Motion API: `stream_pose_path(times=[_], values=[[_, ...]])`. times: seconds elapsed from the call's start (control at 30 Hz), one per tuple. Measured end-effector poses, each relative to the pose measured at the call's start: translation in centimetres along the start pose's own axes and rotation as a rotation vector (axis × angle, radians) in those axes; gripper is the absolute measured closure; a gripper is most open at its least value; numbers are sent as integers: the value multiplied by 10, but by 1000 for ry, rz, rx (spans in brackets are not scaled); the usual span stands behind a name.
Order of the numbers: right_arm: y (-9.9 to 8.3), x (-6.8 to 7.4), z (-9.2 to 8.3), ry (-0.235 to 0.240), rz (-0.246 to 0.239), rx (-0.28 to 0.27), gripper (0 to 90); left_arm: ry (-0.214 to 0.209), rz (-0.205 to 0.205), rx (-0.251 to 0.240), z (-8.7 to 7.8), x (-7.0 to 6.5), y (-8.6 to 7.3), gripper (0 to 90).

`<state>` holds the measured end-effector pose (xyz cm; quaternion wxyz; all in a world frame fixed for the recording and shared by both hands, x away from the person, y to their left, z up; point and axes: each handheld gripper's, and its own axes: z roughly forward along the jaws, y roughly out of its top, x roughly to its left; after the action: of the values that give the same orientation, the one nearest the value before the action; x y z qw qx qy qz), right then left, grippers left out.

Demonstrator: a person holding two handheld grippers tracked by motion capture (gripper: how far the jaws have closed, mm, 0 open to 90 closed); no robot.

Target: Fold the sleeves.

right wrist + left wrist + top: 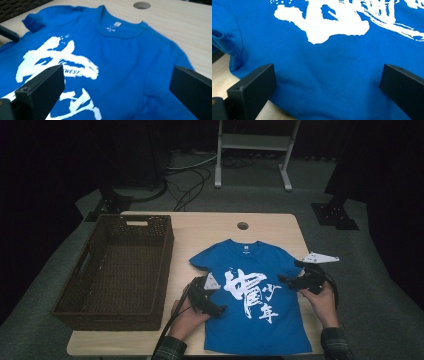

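A blue T-shirt (255,300) with a white brush-stroke print lies flat, front up, on the wooden table (200,227), collar toward the far edge. My left gripper (212,296) rests at the shirt's left side by the sleeve, jaws open, with only cloth (329,75) under them. My right gripper (295,274) hovers over the shirt's right sleeve area, jaws wide open and nothing between them; its view looks across the print (57,67) toward the collar (120,27).
A dark brown woven basket (90,285) stands on the table's left half. A round cable hole (243,225) sits near the far edge. Beyond the table are grey carpet, cables and a white stand (252,150).
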<state>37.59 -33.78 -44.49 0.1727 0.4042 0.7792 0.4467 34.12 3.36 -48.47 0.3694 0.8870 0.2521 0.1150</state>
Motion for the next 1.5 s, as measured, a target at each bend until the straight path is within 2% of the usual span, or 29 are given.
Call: stream_pose_path(times=[0.5, 0.63, 0.87, 1.13, 1.23, 1.5], values=[[-17, 13, 4, 20, -45, 57, 0, 0, -1, -1, 0, 0, 0, 4], [-20, 15, 6, 34, -72, 66, 0, 0, 0, 0, 0, 0, 0, 4], [-24, 20, 15, 47, -124, 120, 0, 0, -1, -1, 0, 0, 0, 3], [-30, 15, 25, 21, -142, 184, 0, -1, -2, -1, 0, 0, 0, 3], [-32, 13, 27, 32, -146, 206, 0, -1, -2, 0, 0, 0, 0, 3], [-33, 13, 29, 48, -152, 207, 0, -1, -1, 1, 0, 0, 0, 2]])
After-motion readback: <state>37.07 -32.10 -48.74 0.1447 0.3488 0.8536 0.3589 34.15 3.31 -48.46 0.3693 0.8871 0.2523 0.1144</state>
